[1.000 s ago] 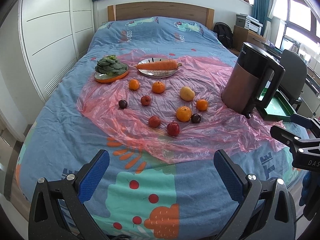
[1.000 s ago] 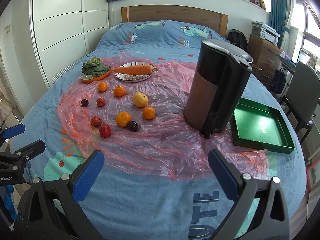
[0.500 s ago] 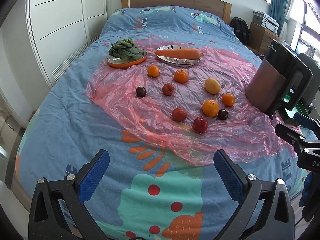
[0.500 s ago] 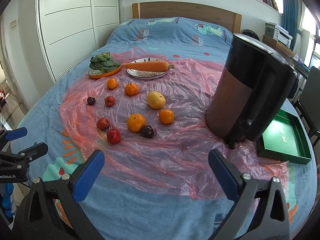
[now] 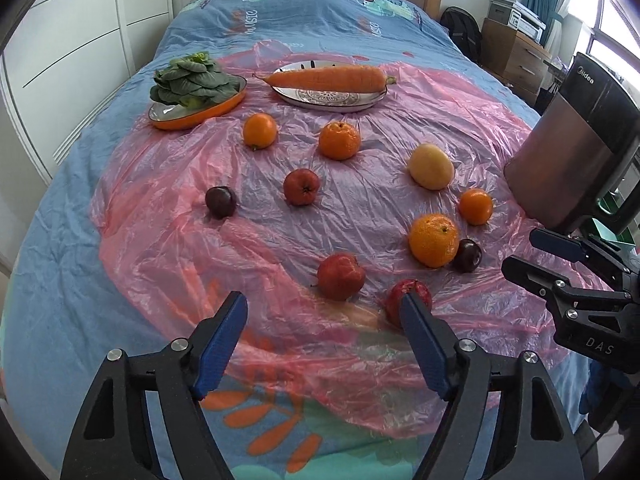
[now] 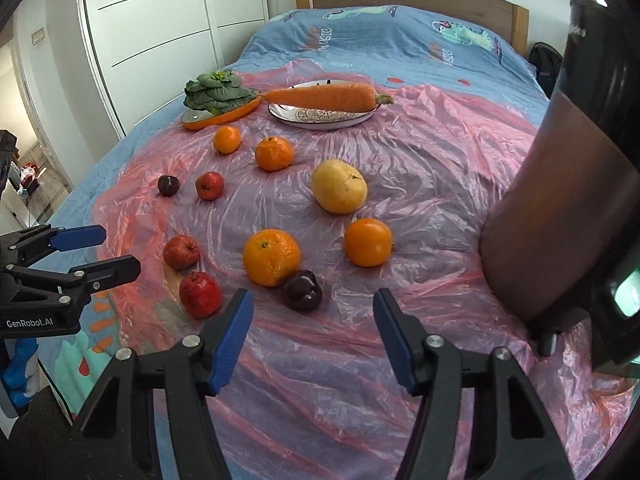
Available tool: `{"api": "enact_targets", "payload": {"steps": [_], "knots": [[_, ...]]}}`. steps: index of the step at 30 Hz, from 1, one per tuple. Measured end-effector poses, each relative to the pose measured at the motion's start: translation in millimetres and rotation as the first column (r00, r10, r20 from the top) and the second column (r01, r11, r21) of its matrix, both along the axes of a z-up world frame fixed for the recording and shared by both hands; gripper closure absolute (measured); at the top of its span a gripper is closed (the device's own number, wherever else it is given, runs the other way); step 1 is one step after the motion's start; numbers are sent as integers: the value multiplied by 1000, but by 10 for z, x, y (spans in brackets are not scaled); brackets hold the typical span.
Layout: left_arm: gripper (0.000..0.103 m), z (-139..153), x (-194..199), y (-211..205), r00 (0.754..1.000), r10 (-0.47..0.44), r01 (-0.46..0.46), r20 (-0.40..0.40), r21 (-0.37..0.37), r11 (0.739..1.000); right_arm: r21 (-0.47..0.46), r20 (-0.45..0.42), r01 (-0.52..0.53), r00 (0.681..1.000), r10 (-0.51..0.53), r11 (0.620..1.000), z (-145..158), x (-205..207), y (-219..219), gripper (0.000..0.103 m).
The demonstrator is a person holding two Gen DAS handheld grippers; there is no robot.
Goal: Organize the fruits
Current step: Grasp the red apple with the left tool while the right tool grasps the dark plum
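Several fruits lie on a pink plastic sheet (image 5: pixel 168 240) on the bed. My left gripper (image 5: pixel 323 299) hovers low over the near fruits, jaws closing with nothing pressed. A red apple (image 5: pixel 341 276) sits just beyond its tips. A red pomegranate-like fruit (image 5: pixel 412 290) is partly hidden by its right finger. My right gripper (image 6: pixel 313 295) is also closing on nothing, with a dark plum (image 6: pixel 303 290) just beyond its tips and a big orange (image 6: pixel 271 257) behind that. A yellow pear (image 6: pixel 339 186) and a smaller orange (image 6: pixel 368 242) lie farther back.
A tall brown and black kettle (image 6: pixel 560 208) stands close on the right, with a green tray (image 5: pixel 616 216) behind it. At the back are a plate with a carrot (image 5: pixel 328 80) and an orange dish of greens (image 5: pixel 192 88). White wardrobe doors (image 6: pixel 160 20) line the left side.
Both grippers have moved forward and down toward the fruits, which now look much larger. Both pairs of jaws have narrowed from their widest.
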State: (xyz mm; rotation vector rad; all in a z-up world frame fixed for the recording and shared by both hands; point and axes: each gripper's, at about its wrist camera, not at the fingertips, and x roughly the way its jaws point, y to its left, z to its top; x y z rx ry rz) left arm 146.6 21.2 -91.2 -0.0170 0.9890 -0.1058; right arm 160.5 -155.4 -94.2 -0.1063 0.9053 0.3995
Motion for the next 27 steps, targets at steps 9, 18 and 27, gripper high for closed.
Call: {"api": "enact_targets", "payload": {"steps": [9,18,27], "knots": [[52,-325,381,-44,987,-56,54,-152,-24,998,15,-126,-53,991,55,998,-277,353,139,50],[57,-305,567,-70,972,-87,85,-219,-16,996,-14,-214,-92,973,86,996,-378,474,257,64],[66,-399,635,-169,964,-106,116,-244,27,993,-92,-224,-142,967,118,986,-466,493,327,96]]}}
